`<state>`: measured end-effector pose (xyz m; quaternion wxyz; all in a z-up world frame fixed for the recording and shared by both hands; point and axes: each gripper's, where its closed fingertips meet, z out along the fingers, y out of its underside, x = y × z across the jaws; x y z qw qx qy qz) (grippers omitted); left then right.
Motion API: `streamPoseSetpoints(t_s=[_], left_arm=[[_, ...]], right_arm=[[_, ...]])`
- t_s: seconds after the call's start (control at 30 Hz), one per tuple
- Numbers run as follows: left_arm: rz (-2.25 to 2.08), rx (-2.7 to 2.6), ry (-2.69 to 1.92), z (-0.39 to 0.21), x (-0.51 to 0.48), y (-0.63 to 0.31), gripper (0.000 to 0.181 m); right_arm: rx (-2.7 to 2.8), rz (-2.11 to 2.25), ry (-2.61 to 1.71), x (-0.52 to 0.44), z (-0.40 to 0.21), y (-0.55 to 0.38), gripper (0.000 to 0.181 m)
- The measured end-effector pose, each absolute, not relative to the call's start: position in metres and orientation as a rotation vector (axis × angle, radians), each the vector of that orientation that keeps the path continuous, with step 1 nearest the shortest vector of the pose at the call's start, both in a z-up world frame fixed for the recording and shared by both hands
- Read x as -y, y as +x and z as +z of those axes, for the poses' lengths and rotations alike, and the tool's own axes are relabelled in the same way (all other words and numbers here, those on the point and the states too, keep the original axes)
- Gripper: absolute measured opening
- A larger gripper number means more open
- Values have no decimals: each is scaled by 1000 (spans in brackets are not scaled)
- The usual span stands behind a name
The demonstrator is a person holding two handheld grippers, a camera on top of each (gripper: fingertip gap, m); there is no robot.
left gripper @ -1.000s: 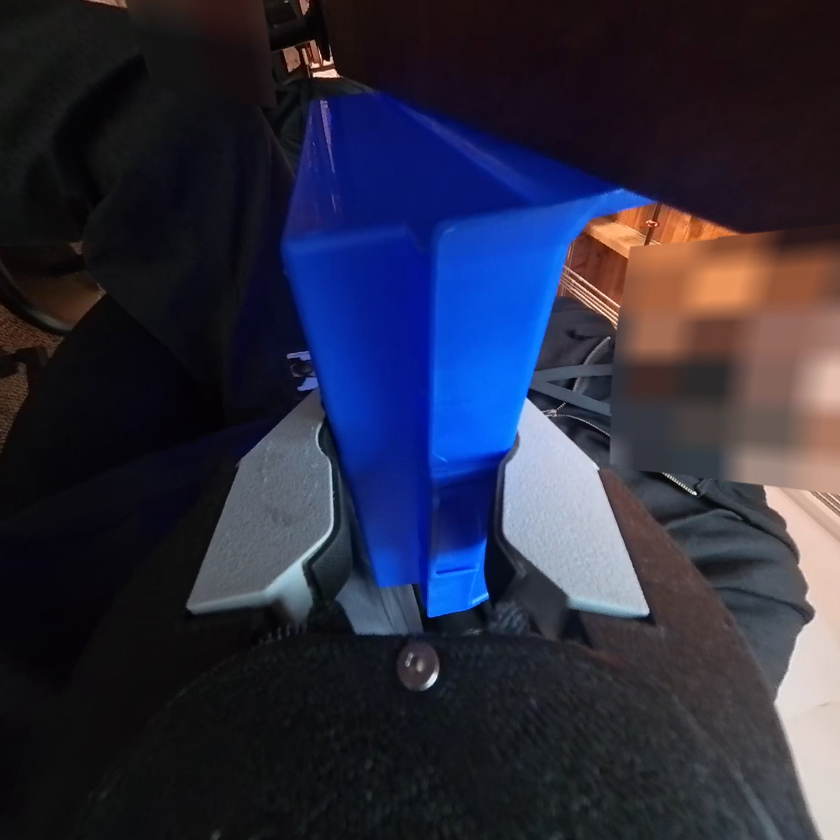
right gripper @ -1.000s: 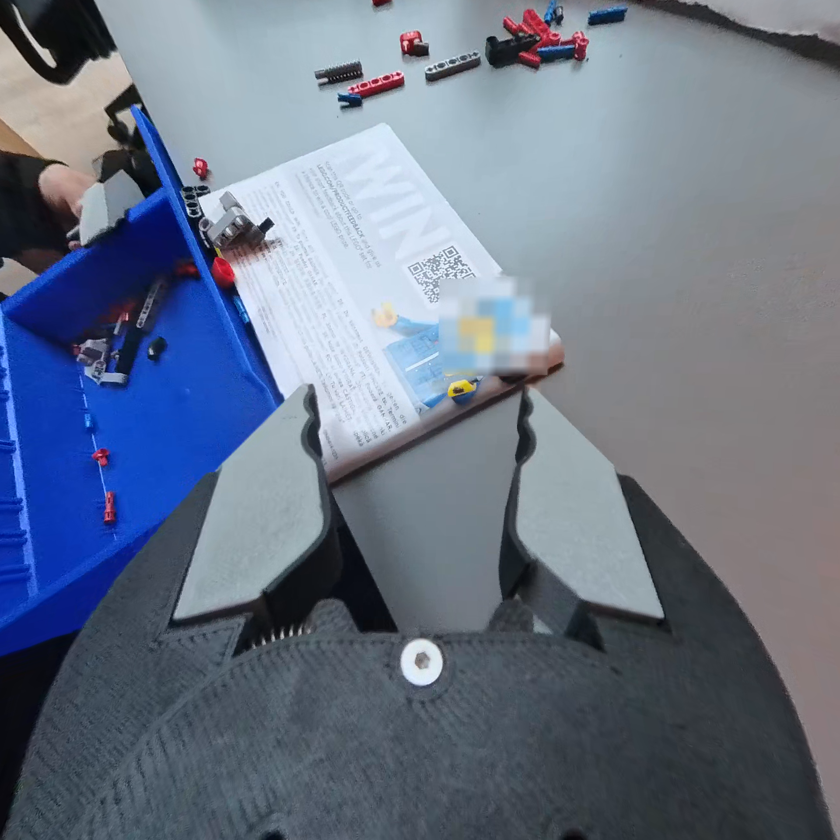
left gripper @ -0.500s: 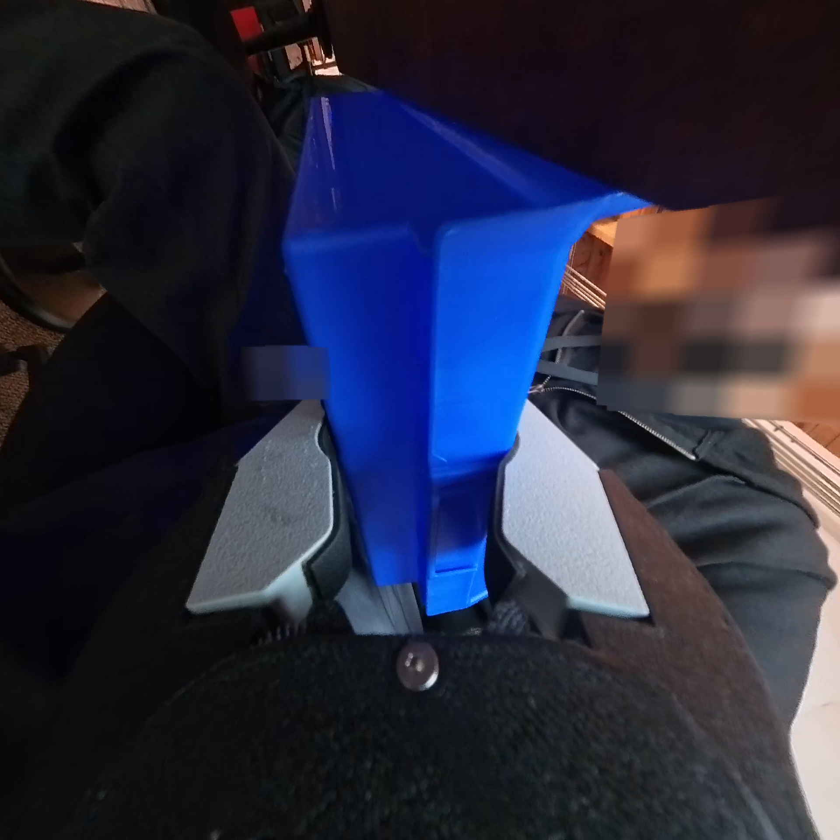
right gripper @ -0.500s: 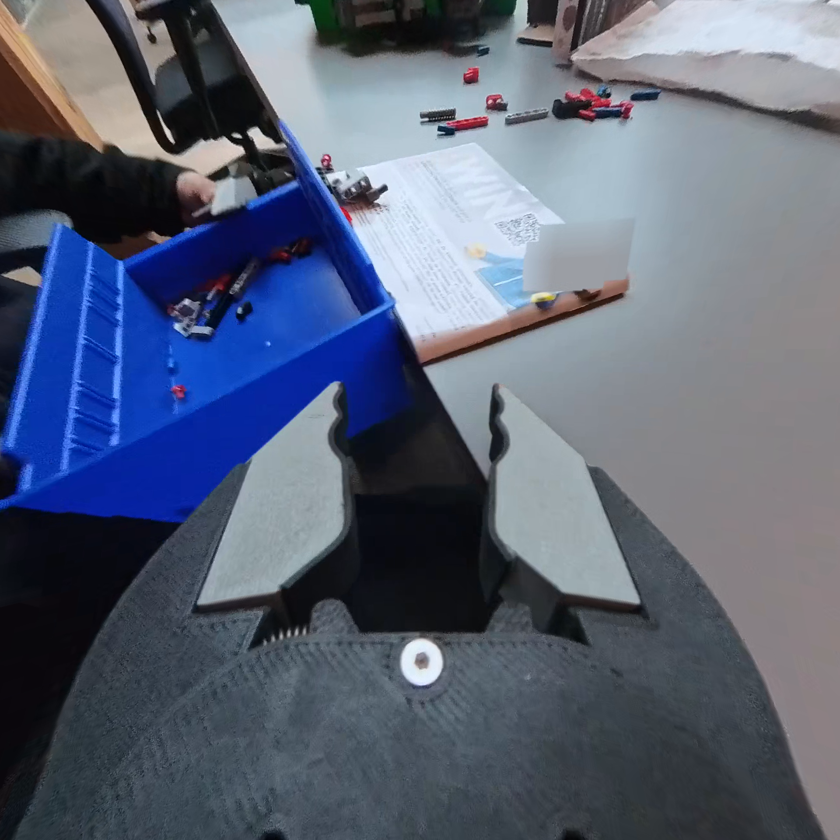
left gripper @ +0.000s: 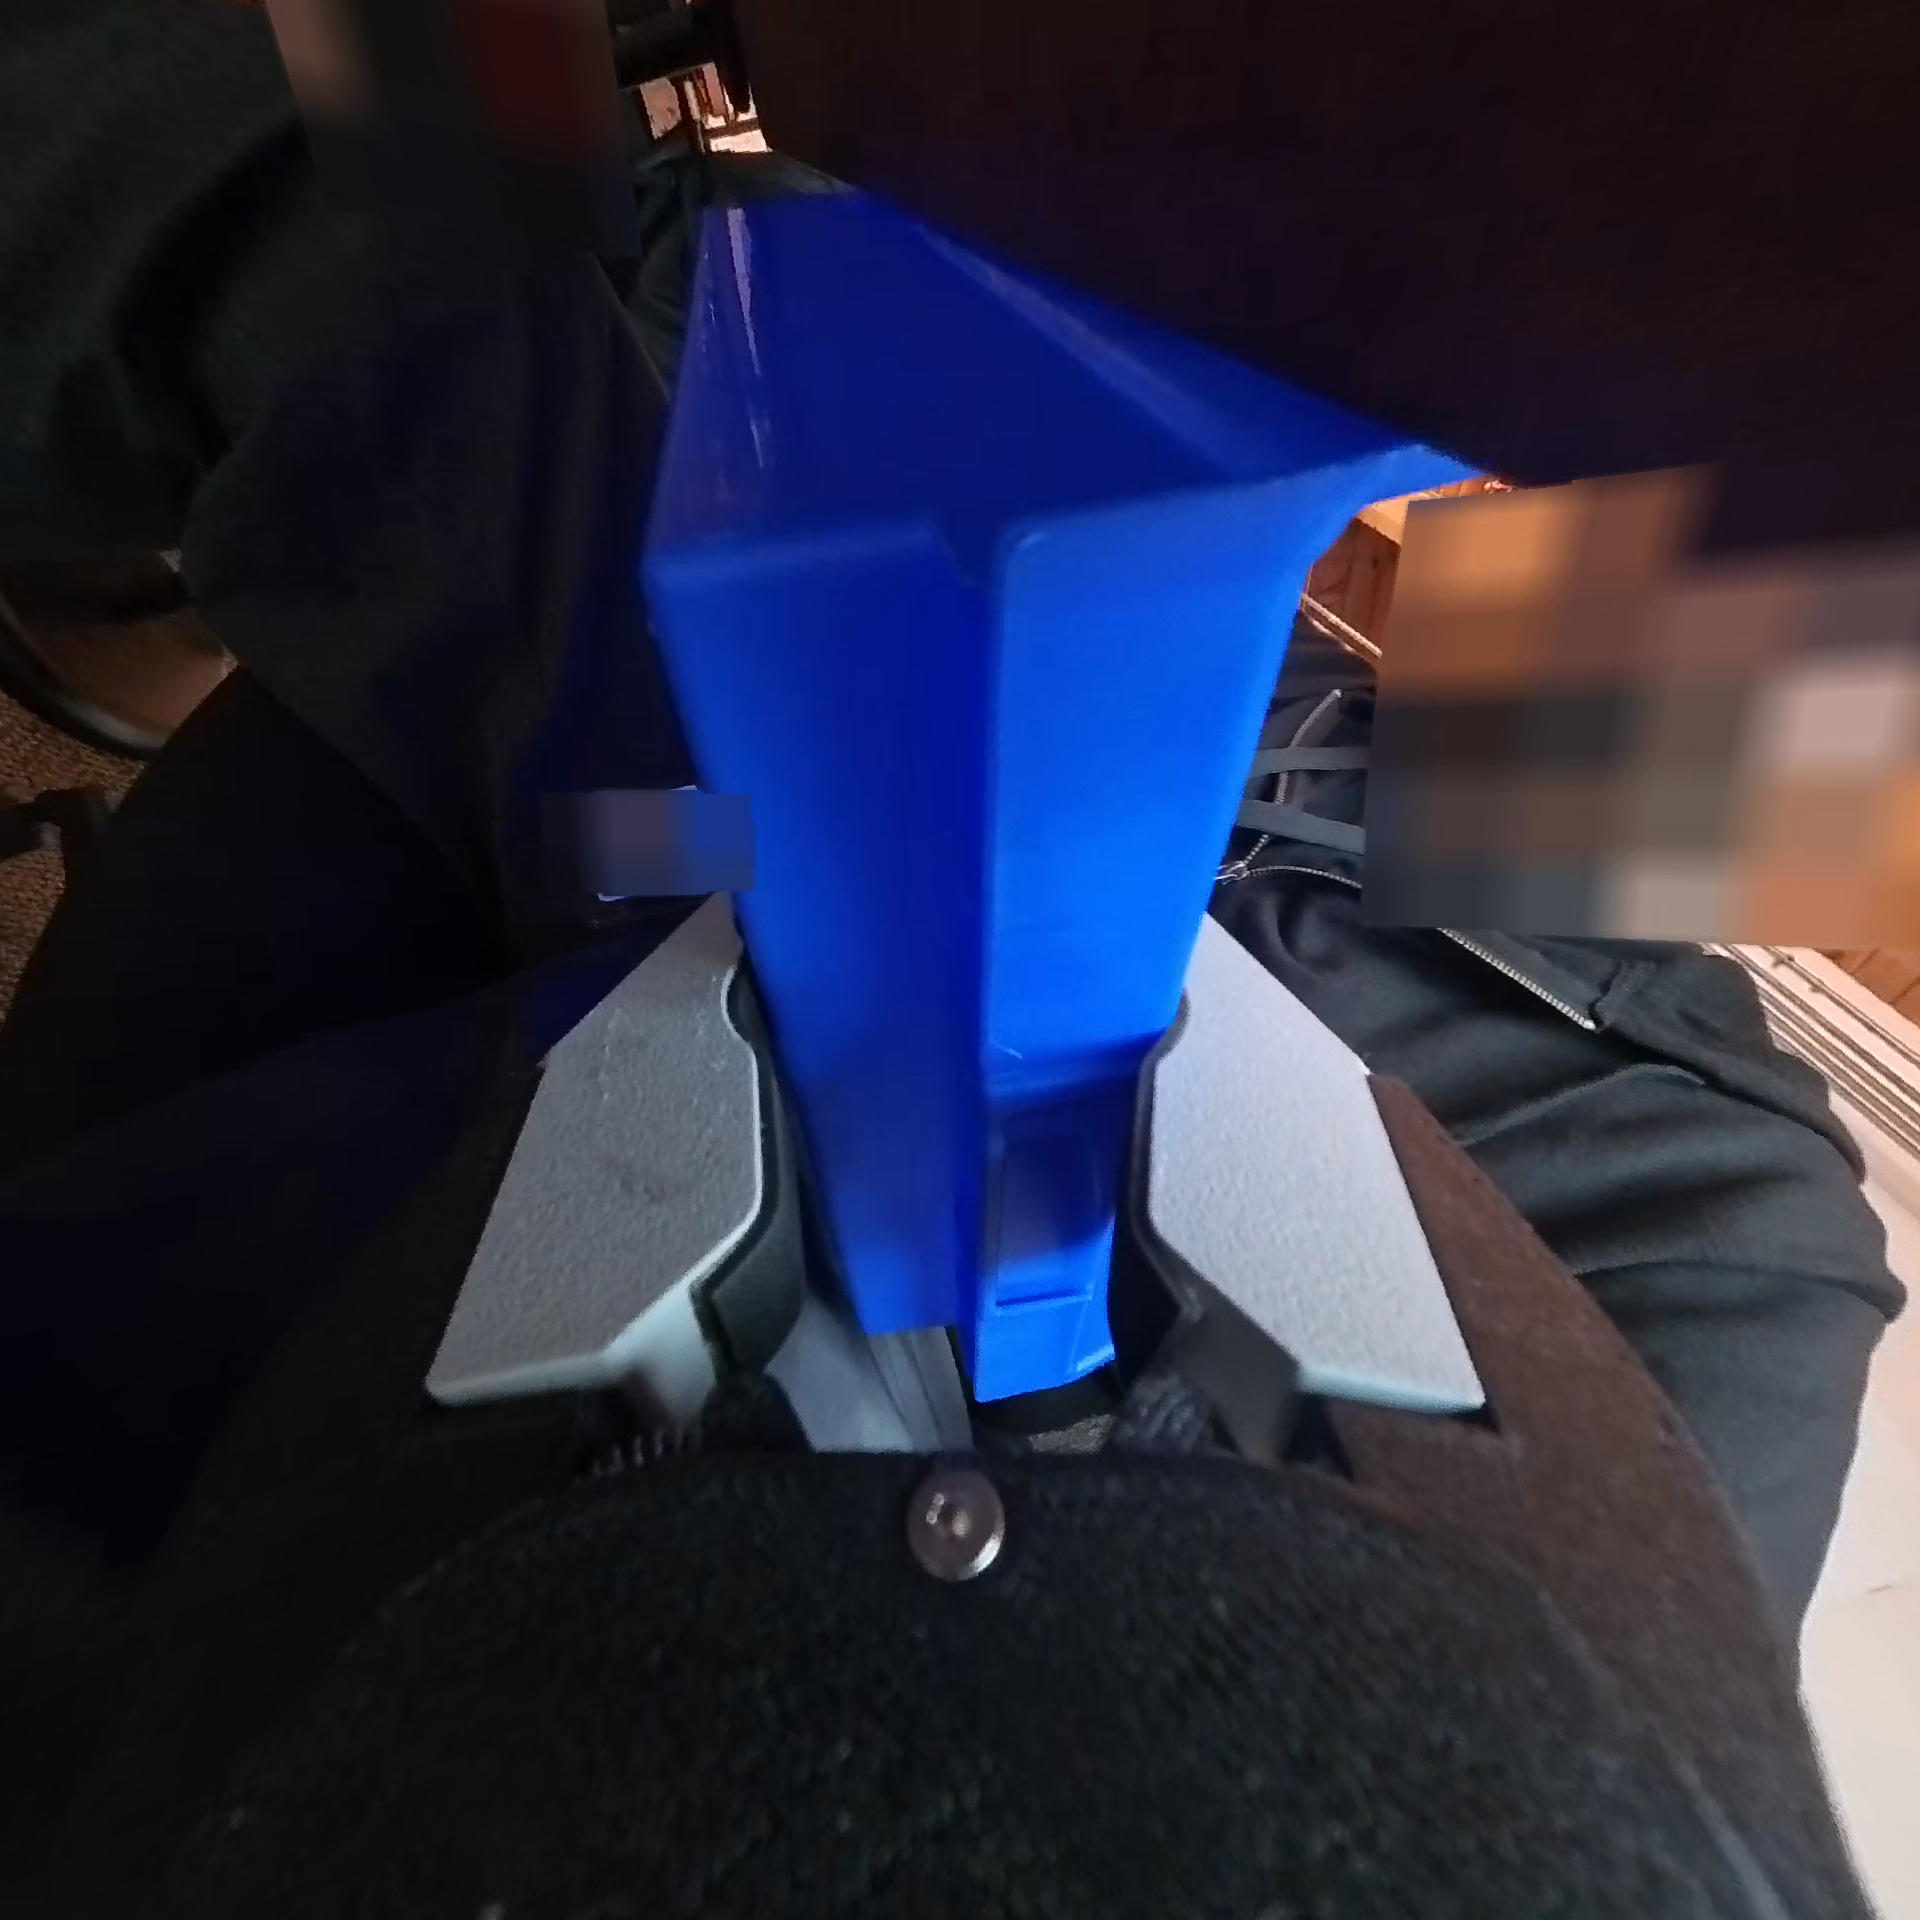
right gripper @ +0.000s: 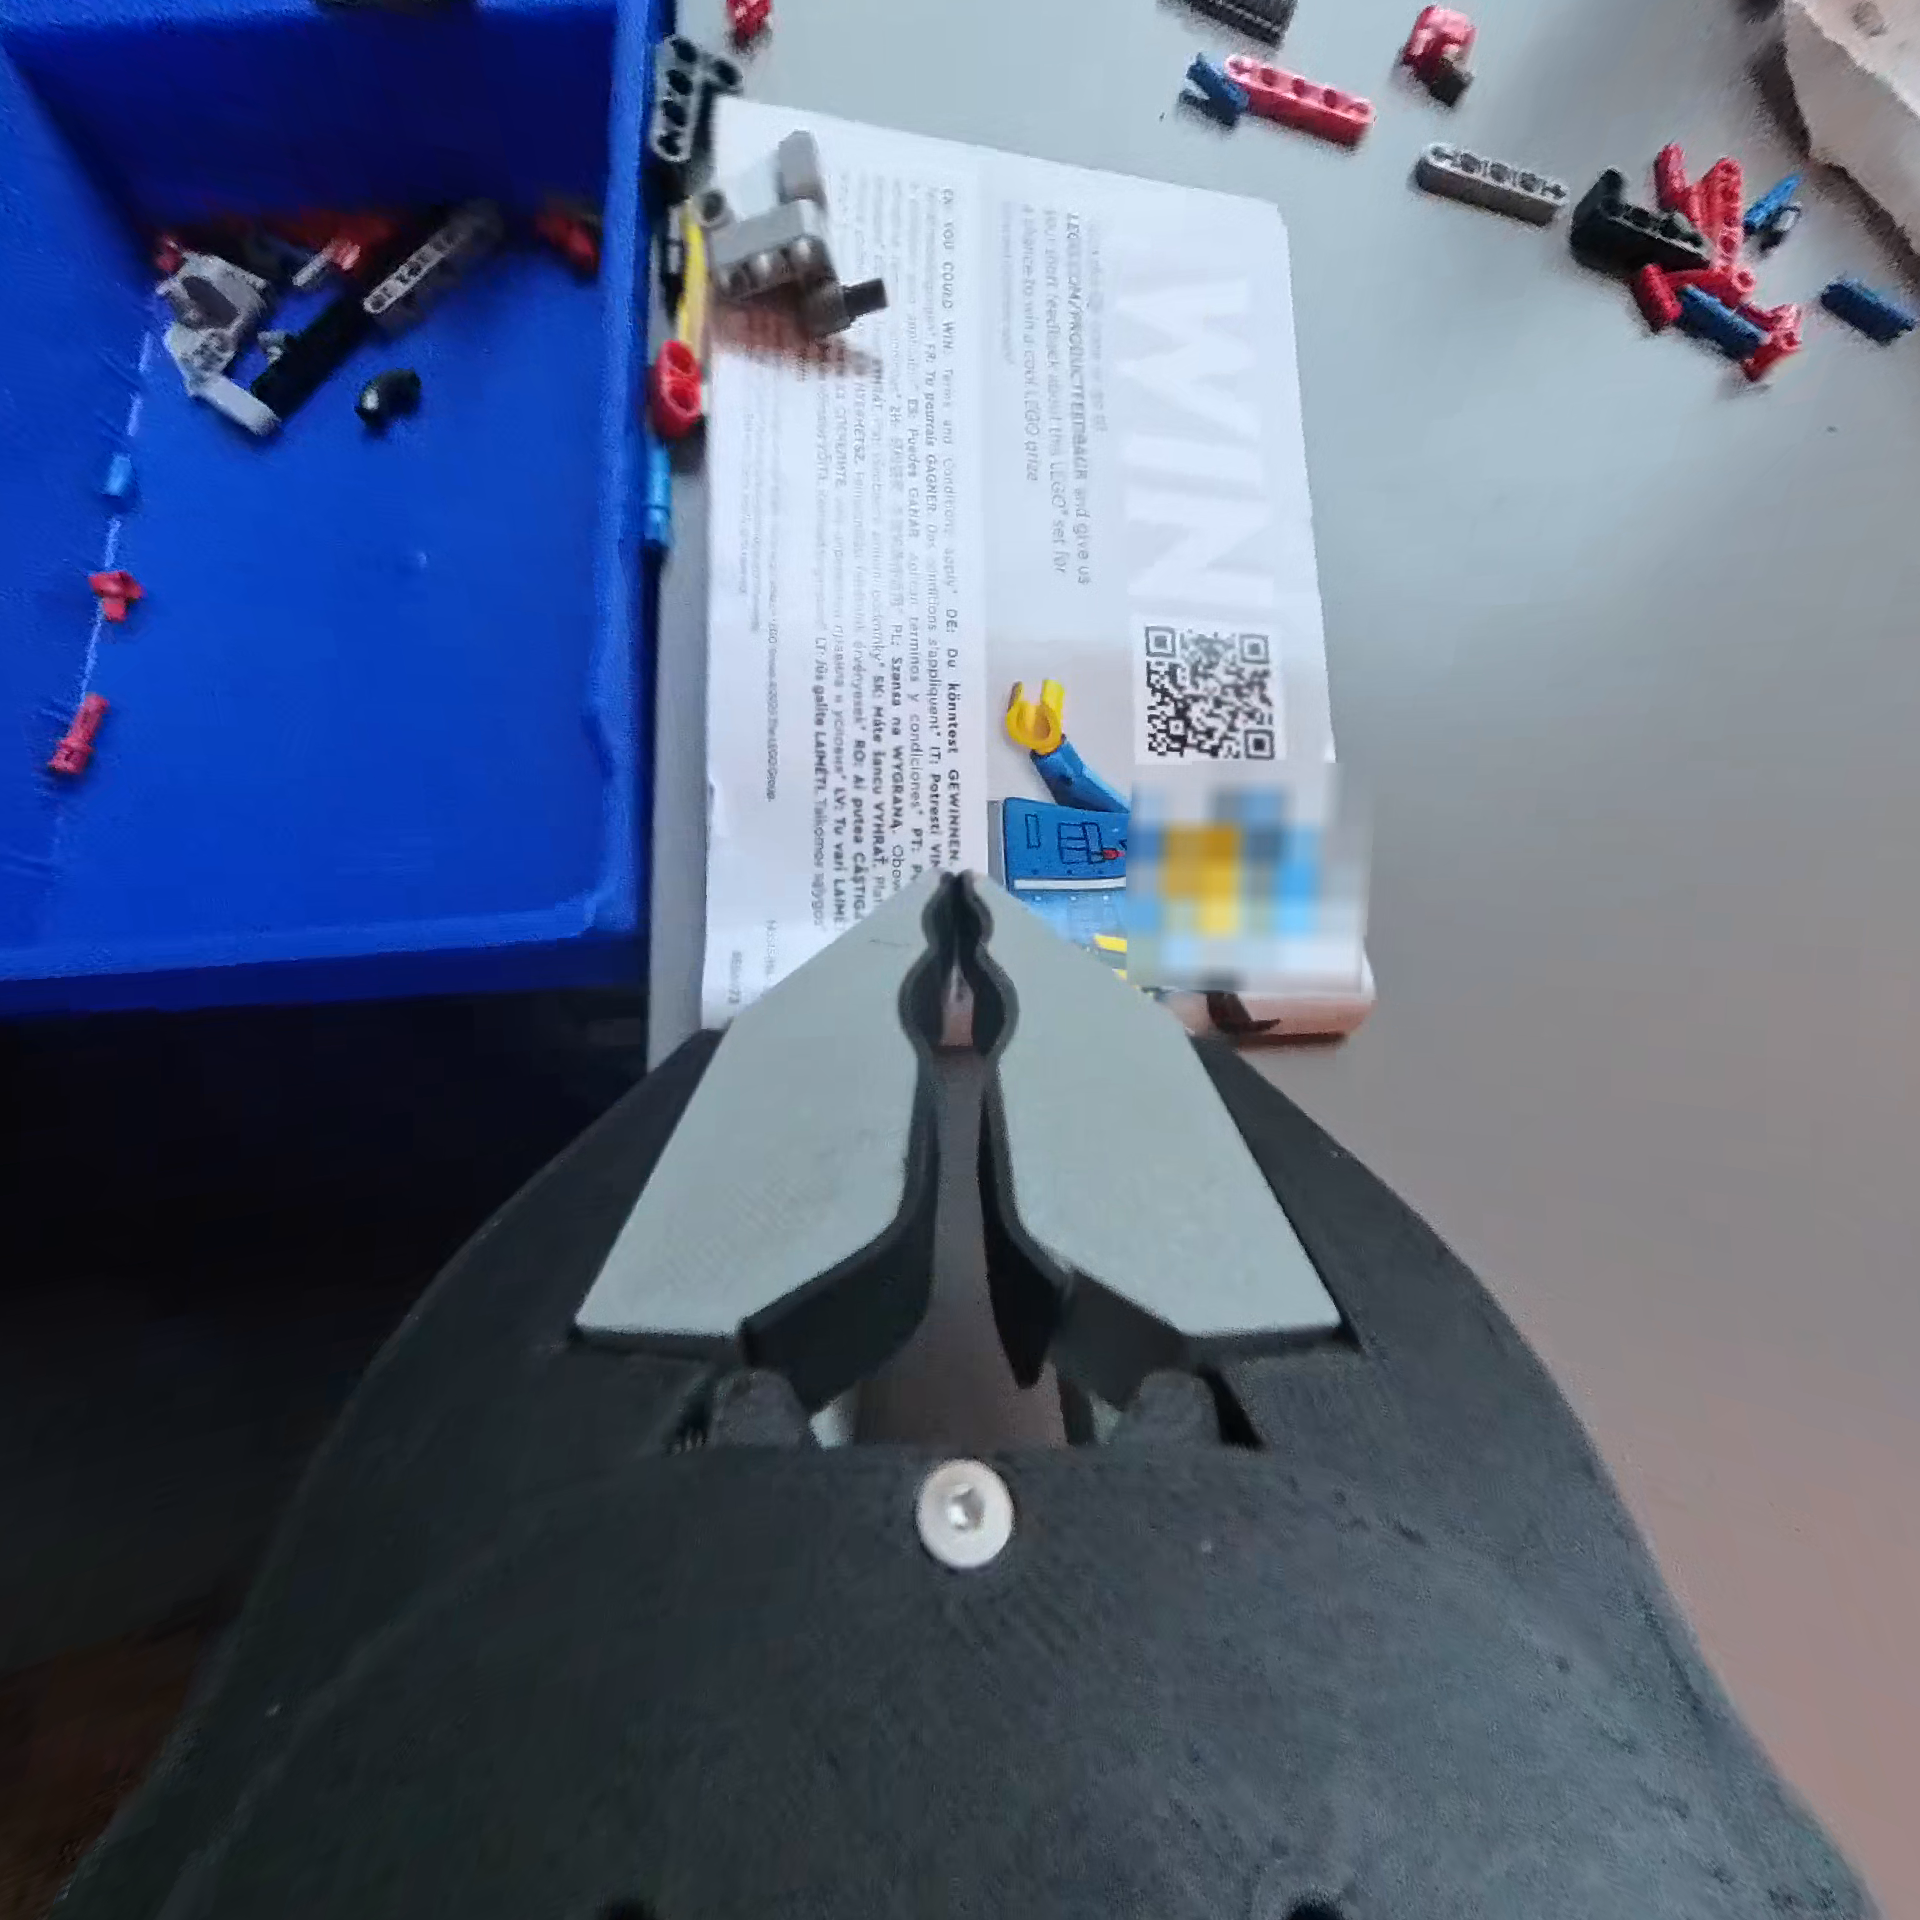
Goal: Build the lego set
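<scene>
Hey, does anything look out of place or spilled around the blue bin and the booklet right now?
Yes. A few pieces sit outside the blue bin: a grey assembly lies on the instruction booklet, and a red connector sits in the gap beside the bin's wall. More red and blue pieces are scattered on the table.

It looks like an office or hobby workroom: a smooth grey surface (right gripper: 1558, 727) carries a printed instruction booklet (right gripper: 1039, 468), scattered red, blue and black Lego Technic pieces (right gripper: 1704, 270) and a blue plastic parts bin (right gripper: 343, 675). Carpeted floor (left gripper: 42, 831) shows below.
</scene>
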<state>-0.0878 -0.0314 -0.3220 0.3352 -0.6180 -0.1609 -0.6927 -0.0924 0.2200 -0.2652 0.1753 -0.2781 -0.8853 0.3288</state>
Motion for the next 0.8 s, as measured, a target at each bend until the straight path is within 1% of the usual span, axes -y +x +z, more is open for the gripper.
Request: streamPoseSetpoints(t_s=[0.1,0.3,0.4,0.5,0.57,0.67,0.77,0.8], left_arm=[[-1807,418,-1613,-322,32,-88,70],[-1804,414,-1614,-322,31,-88,70],[-1803,421,-1612,-322,31,-88,70],[-1802,421,-1613,-322,31,-88,70],[-1802,422,-1612,-322,31,-88,70],[-1802,427,-1609,-322,31,-88,70],[-1802,431,-1608,-322,31,-88,70],[-1803,430,-1608,-322,31,-88,70]], right_arm=[[2435,914,-917,-235,-265,-107,0],[2221,736,-1145,-265,-261,-134,0],[2139,922,-1139,-244,-236,-131,0],[2216,1086,-1110,-208,-225,-119,24],[2320,1136,-1068,-185,-231,-114,23],[2381,1044,-1106,-180,-253,-121,21],[2413,1083,-1085,-168,-253,-118,32],[2409,1084,-1064,-165,-251,-119,38]])
